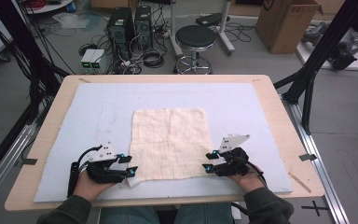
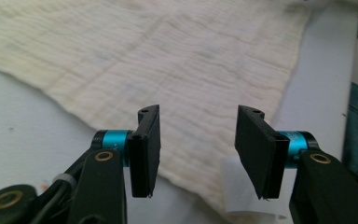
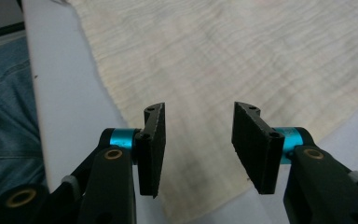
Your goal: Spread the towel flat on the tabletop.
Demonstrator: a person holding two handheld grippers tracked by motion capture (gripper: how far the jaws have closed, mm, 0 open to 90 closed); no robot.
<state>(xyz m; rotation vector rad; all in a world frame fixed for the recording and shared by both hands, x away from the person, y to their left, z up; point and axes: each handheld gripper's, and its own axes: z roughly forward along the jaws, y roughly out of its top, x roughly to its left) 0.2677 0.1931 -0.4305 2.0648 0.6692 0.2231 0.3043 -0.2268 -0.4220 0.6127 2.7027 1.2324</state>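
Lying flat: cream crinkled cloth [image 1: 170, 142]; left gripper [image 1: 133, 165], right gripper [image 1: 207, 161] both agape, empty.

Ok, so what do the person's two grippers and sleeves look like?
Both the left gripper and right gripper have black bodies, flat black ribbed jaws, bright blue collars and brass-coloured pivots. Each carries a pale three-cornered plate and trails a black cable. The sleeves are dark olive green.

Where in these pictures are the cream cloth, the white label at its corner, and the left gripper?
cloth [image 1: 170, 140], high view, middle of the fabric
label [image 2: 235, 186], left gripper view, its flat face
left gripper [image 1: 131, 165], high view, between its fingertips
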